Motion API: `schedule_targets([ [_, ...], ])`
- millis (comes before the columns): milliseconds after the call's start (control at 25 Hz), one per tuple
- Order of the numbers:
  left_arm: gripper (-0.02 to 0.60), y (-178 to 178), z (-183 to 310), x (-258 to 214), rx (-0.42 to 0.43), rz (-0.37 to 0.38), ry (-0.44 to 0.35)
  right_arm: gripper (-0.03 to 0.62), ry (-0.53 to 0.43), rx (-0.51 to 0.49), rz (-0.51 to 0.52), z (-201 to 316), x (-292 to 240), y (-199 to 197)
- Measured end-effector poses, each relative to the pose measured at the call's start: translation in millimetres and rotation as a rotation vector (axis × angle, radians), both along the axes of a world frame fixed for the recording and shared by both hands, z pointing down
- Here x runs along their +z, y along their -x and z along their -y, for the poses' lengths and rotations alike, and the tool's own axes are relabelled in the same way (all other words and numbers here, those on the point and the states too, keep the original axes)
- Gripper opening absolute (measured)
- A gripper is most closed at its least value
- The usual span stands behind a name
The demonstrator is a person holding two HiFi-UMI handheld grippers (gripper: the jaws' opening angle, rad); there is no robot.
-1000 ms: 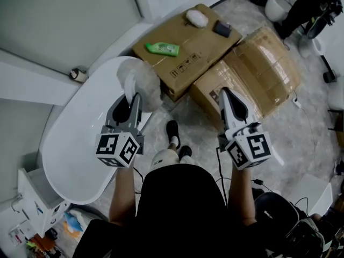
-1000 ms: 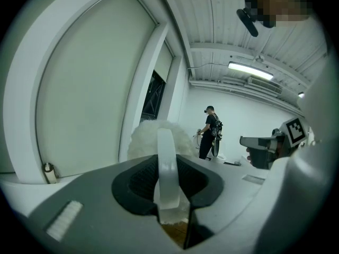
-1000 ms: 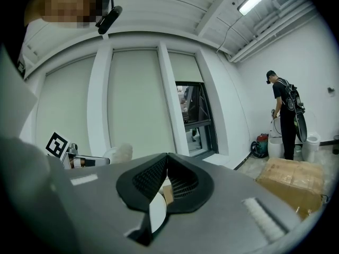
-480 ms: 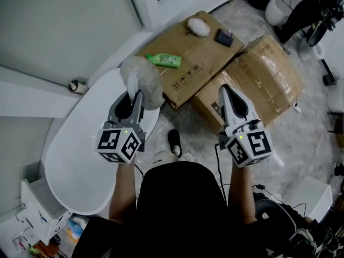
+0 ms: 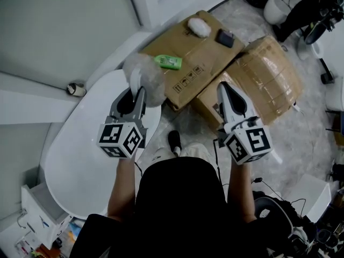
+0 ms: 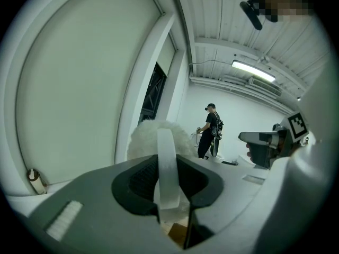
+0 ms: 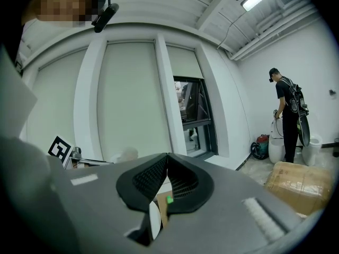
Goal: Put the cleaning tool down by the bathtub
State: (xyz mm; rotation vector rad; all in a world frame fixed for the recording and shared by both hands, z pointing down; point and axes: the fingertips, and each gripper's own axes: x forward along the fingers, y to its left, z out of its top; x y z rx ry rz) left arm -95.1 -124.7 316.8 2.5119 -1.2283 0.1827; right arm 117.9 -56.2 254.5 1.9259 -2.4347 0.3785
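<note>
The cleaning tool (image 5: 145,78) is a fluffy white duster head on a flat white handle (image 6: 166,165). My left gripper (image 5: 137,90) is shut on that handle and holds the duster up over the far end of the white bathtub (image 5: 80,155). In the left gripper view the fluffy head (image 6: 145,139) rises beyond the jaws. My right gripper (image 5: 222,86) hangs shut and empty over the cardboard boxes, its jaws touching at the tips in the right gripper view (image 7: 167,157).
Two cardboard boxes (image 5: 258,69) lie on the floor right of the tub; the farther one carries a green bottle (image 5: 169,62), a white pad (image 5: 198,27) and a dark item (image 5: 224,37). A person (image 6: 211,130) stands far off. A small roll (image 5: 76,89) sits on the ledge.
Both grippers have shifted slightly forward, and the duster has moved nearer the box with the green bottle. The grip on the handle is unchanged.
</note>
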Motion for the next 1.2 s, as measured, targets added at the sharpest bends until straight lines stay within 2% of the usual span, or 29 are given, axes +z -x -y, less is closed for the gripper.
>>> schedule_targets([
  [600,0.087,-3.0,13.8,42.4,0.020,0.007,0.102,0.008,0.067,-0.030,-0.023,20.5,15.7,20.0],
  [880,0.087,-9.4,24.5,59.6,-0.002,0.022,0.129,0.008,0.085,-0.049,-0.017,35.1,23.9,13.3],
  [1200,0.087,-32.7,36.9,80.9,-0.032,0.045,0.171,0.008,0.107,-0.092,-0.004,56.6,35.2,-6.7],
])
